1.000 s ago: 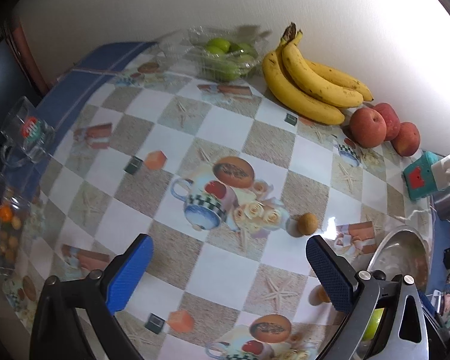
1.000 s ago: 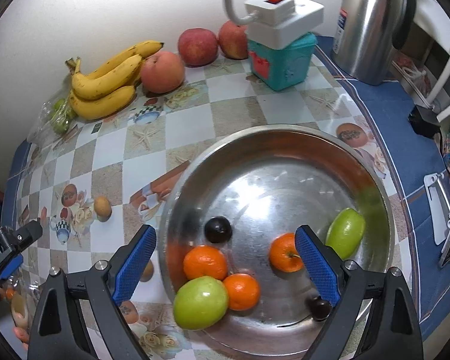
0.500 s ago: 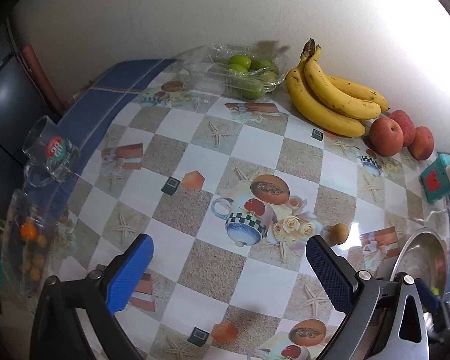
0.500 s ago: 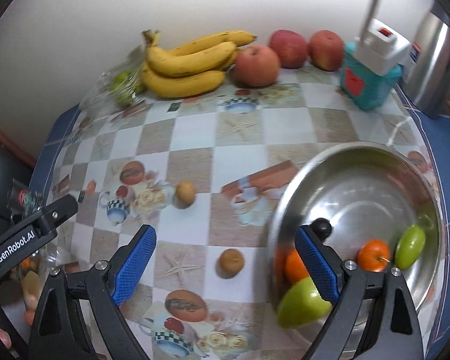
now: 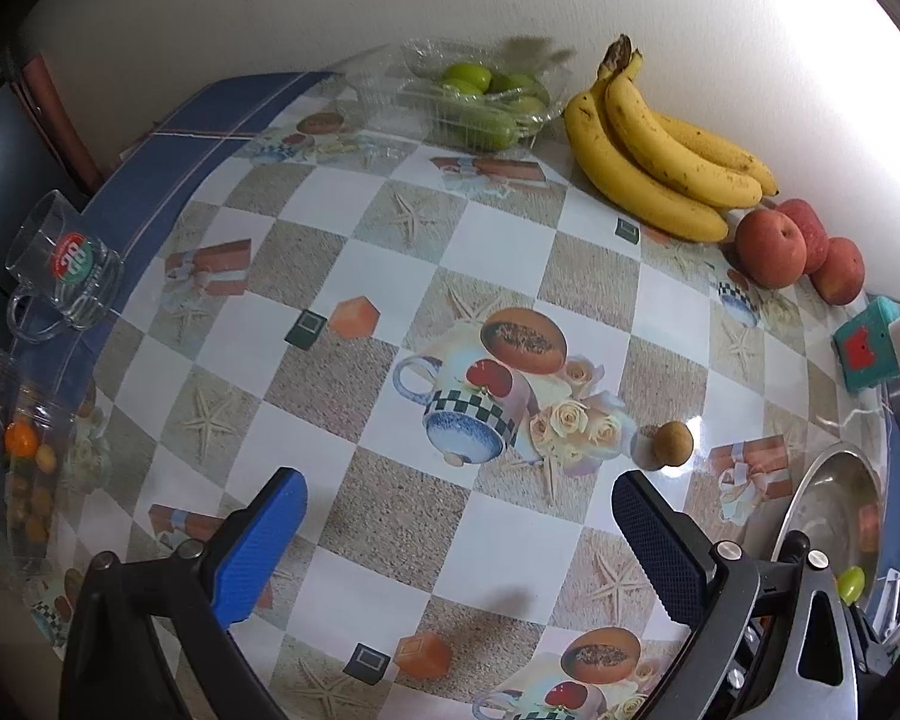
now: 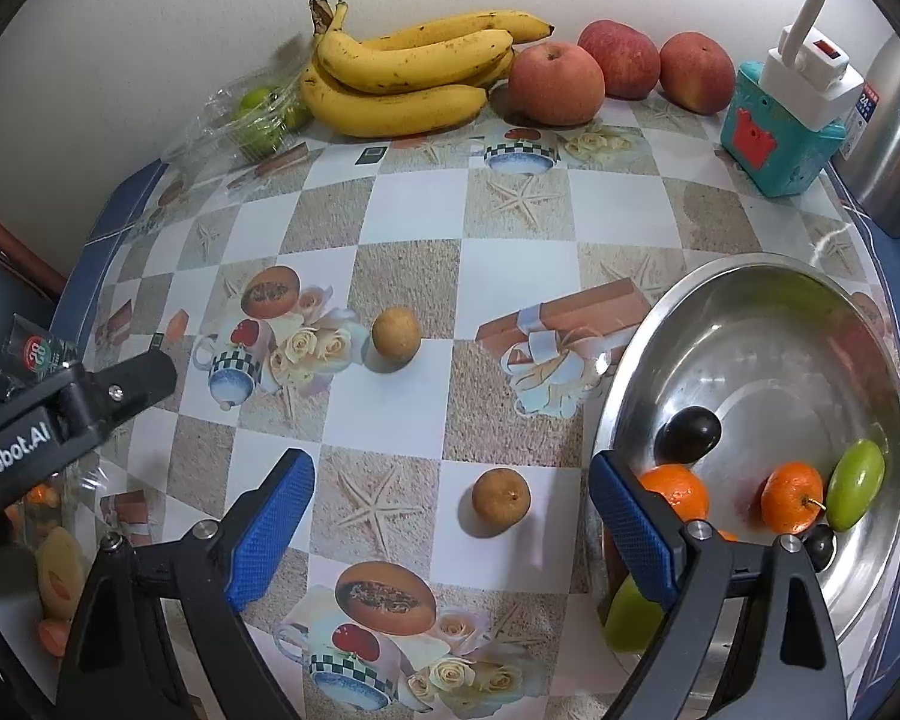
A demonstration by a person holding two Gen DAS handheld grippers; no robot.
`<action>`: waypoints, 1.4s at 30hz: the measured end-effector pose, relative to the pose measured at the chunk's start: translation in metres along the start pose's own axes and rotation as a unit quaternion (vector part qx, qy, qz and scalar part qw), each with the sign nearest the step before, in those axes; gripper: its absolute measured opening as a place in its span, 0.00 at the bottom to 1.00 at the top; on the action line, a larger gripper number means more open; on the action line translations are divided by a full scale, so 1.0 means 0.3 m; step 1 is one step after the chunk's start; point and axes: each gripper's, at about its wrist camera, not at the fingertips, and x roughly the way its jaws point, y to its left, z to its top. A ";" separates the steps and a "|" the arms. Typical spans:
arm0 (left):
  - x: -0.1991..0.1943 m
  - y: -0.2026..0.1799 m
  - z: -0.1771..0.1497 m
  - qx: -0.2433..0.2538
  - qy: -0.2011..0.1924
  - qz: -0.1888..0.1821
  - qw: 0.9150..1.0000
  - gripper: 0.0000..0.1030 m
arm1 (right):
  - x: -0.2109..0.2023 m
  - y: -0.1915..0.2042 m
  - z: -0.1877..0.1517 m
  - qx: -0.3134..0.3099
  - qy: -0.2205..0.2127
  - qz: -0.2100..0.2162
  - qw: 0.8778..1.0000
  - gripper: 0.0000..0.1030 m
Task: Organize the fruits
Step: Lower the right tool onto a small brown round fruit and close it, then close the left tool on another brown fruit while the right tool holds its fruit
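Two small brown round fruits lie loose on the patterned tablecloth: the near one [image 6: 501,495] sits between my right gripper's [image 6: 450,516] blue pads, untouched, and the far one [image 6: 396,331] [image 5: 673,443] rests farther up. The right jaws are closing and nothing is pressed. A steel bowl [image 6: 810,300] [image 5: 834,480] at the right holds oranges [image 6: 791,497], green fruits [image 6: 855,483] and dark plums [image 6: 689,435]. My left gripper [image 5: 456,534] hangs open over bare cloth, with the far brown fruit just beyond its right pad; its black body [image 6: 72,402] shows in the right wrist view.
Against the wall sit bananas [image 6: 414,75] [image 5: 654,150], three red apples [image 6: 557,83] [image 5: 771,246] and a clear tray of green fruits [image 5: 486,96]. A teal box with a white plug [image 6: 780,126], a steel kettle [image 6: 888,138], a glass mug [image 5: 66,267] and a fruit-filled bag [image 5: 24,456] ring the table's edges.
My right gripper swung left off the bowl and now straddles the near brown fruit, its pads slightly closer together. The left gripper's view shifted only a little.
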 end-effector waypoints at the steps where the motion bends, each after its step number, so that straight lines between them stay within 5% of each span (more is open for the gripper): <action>1: 0.002 0.000 0.000 0.000 0.001 0.000 1.000 1.00 | 0.004 0.001 0.000 -0.001 0.001 0.000 1.000 0.79; 15: 0.049 -0.034 -0.016 0.013 0.017 -0.003 1.000 1.00 | 0.079 -0.003 -0.012 -0.022 0.028 -0.037 0.999 0.43; 33: 0.109 -0.058 -0.038 0.016 0.042 -0.010 0.999 1.00 | 0.108 -0.012 -0.021 -0.039 0.039 -0.060 0.997 0.25; 42: 0.107 -0.051 -0.031 0.003 0.045 -0.044 0.998 1.00 | 0.031 -0.022 0.005 -0.010 0.004 -0.005 1.000 0.25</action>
